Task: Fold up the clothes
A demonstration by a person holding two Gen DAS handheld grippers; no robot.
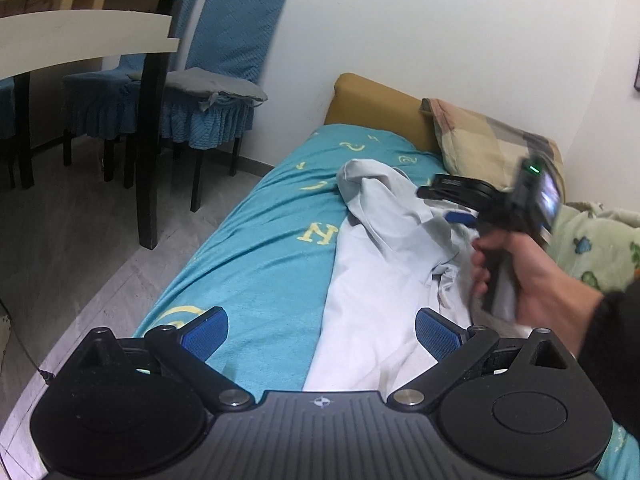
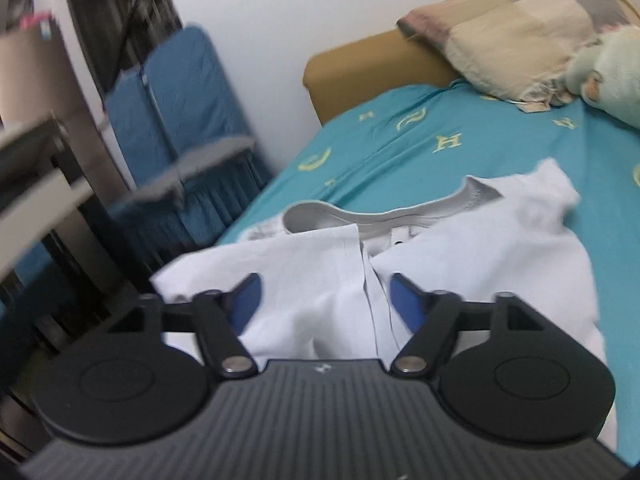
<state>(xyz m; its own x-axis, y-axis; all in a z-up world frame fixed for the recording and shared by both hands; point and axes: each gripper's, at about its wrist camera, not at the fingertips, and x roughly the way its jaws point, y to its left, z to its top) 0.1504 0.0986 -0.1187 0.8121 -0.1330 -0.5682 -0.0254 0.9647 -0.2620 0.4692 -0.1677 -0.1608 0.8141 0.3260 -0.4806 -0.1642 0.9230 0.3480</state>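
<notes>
A white shirt (image 1: 372,264) lies crumpled on the teal bedsheet (image 1: 260,248), one part folded over itself. My left gripper (image 1: 320,334) is open at the near end of the bed, its right pad (image 1: 436,334) over the shirt's near edge and its left pad over bare sheet. Nothing sits between its jaws. A hand (image 1: 532,276) holds my right gripper (image 1: 446,204) above the shirt's far part. In the right wrist view the right gripper (image 2: 326,300) stands open over the shirt (image 2: 460,264), the grey collar (image 2: 320,218) just beyond its fingertips. Its pads grip no cloth.
A patchwork pillow (image 1: 488,148) leans on the ochre headboard (image 1: 372,100). A green patterned blanket (image 1: 596,248) lies on the bed's right side. Left of the bed are grey floor (image 1: 80,248), blue-covered chairs (image 1: 224,80) and a table with dark legs (image 1: 148,140).
</notes>
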